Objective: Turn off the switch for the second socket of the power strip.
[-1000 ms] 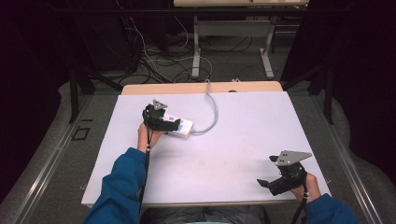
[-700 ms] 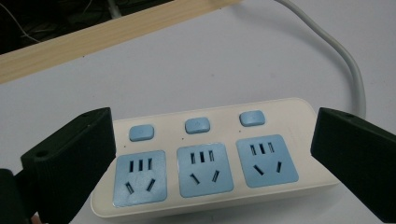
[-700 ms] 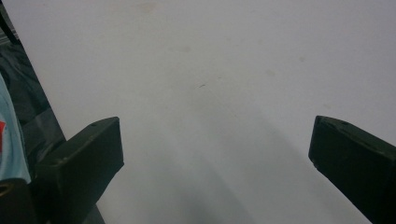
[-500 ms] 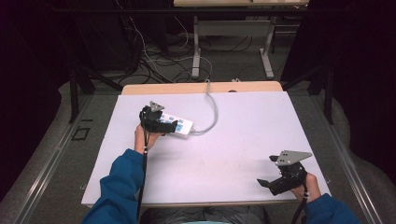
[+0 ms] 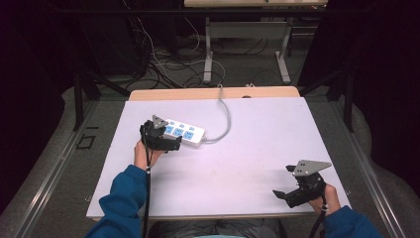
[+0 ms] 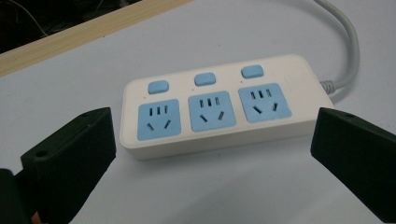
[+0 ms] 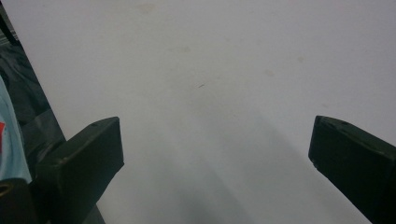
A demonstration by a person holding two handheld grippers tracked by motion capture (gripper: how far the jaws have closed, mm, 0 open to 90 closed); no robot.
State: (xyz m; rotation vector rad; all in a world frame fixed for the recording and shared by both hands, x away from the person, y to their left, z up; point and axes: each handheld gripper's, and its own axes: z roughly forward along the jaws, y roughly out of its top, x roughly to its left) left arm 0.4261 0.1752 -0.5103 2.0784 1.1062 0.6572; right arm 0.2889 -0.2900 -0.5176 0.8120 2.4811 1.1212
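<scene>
A person is sitting at the near edge of a white table (image 5: 247, 163), blue sleeves coming in from the bottom of the high view, a two-jaw gripper in each hand. Nearest, at the right corner, the right gripper (image 5: 286, 193) is resting low over bare tabletop; in the right gripper view its black jaws are standing wide apart with nothing between them.

Farther in, on the left half of the table, the left gripper (image 5: 174, 144) is hovering just beside a power strip (image 5: 184, 132) — its jaws are spread wide too; in the left gripper view they are framing the power strip (image 6: 219, 105) on either side, not touching it.

Judging from this, the work is at its very start: the left gripper is lined up on the strip, but no grasp is made yet, and closing, lifting or moving it is all left to do; the right gripper is playing no part so far.

The strip itself is lying flat, sockets up; it is a white, rounded bar with three light-blue sockets in a row and a small blue switch behind each one. A grey cord (image 5: 226, 116) is leaving its far end, curving across the table and running off the far edge toward the floor — beyond that, a dark tangle of cables and desk legs.
</scene>
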